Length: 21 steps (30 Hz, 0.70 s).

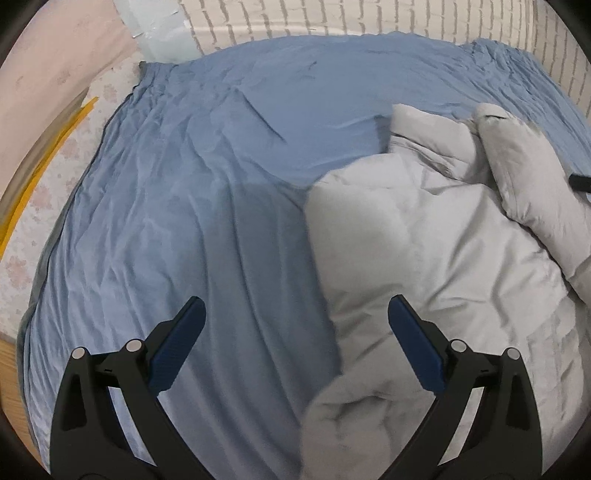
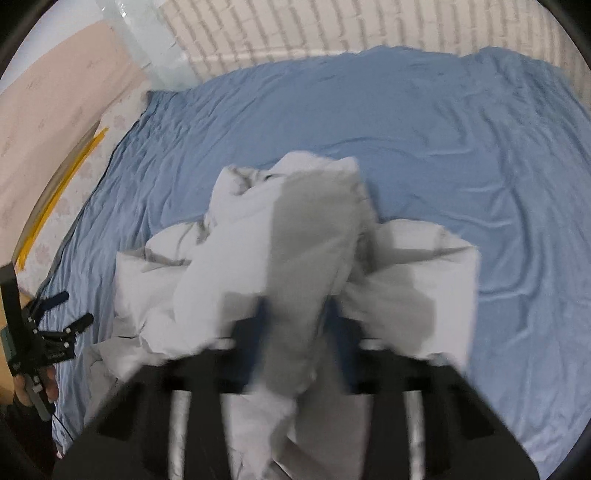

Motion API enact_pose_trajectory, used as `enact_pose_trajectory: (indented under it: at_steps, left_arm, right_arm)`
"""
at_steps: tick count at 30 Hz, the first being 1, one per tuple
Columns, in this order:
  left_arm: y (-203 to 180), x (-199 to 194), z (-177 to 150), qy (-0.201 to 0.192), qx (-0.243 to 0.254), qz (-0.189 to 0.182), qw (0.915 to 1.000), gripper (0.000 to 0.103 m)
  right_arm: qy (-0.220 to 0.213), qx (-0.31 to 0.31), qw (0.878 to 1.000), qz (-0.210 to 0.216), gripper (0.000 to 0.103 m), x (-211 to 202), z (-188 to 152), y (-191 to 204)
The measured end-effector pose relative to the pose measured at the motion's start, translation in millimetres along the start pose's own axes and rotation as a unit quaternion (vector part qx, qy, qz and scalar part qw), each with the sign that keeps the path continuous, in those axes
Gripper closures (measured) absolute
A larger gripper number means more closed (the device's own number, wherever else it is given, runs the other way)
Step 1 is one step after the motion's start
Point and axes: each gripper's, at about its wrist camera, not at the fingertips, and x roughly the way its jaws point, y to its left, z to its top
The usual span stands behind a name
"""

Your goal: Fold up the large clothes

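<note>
- While the left wrist view is sharp, the right wrist view is smeared with blur low down, so each tells something the other cannot.
- Left wrist view: the left claw stands wide open with nothing between its blue pads; it hangs over the blue sheet, and a fold of the grey padded jacket lies below the gap, nearer the right-hand finger.
- That view puts the jacket on the right half of the bed, rumpled, with one puffy sleeve lying across its far right part.
- A dark tip pokes in at the right edge beside the sleeve; what it belongs to cannot be told.
- Right wrist view: the right claw has a thick roll of the jacket running up between its fingers, which stand narrow on either side of it; with the blur, whether the pads press the cloth cannot be told.
- Only this view shows the jacket whole, heaped in the near middle of the sheet, with bare sheet on the far side and to the right.
- Only here does the left claw show from outside, at the left edge over the sheet's border, its fingers apart, with a hand on its handle.
- Both views share the cream quilted cover along the far edge and a pale pink panel at the left.
</note>
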Motion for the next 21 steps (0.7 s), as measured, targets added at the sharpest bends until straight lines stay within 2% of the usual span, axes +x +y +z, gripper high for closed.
enact_pose_trajectory:
  at_steps: [3,6,9,13,16,21]
  left_arm:
    - [15.0,2.8,-2.5,0.004,-0.014,0.003,0.9999,0.005]
    - [27.6,1.1,-5.6,0.003,-0.024,0.003,0.9997,0.005]
    - [38.8,-11.2,-9.6,-0.008,-0.017,0.02,0.9996,0.005]
    - [52.1,-34.9,-13.3,-0.027,-0.014,0.036,0.9989,0.005]
    - [66.0,-48.7,-15.3,-0.035,-0.026,0.04,0.9983,0.005]
    - [77.0,-50.2,-24.5,-0.02,-0.039,0.044,0.9981,0.005]
  right_arm:
    - [-0.011,-0.03,0.999,-0.017,0.095,8.7,-10.6,20.0]
    - [-0.028,-0.032,0.999,0.008,0.097,-3.8,-18.9,34.4]
    - [-0.045,-0.051,0.997,0.031,0.098,-24.4,-23.1,60.5]
    - [-0.052,-0.096,0.992,0.064,0.098,-41.7,-28.4,116.5]
    - [-0.036,-0.116,0.989,0.079,0.098,-30.7,-36.3,148.6]
    - [0.021,-0.12,0.991,0.061,0.098,19.1,-56.1,167.2]
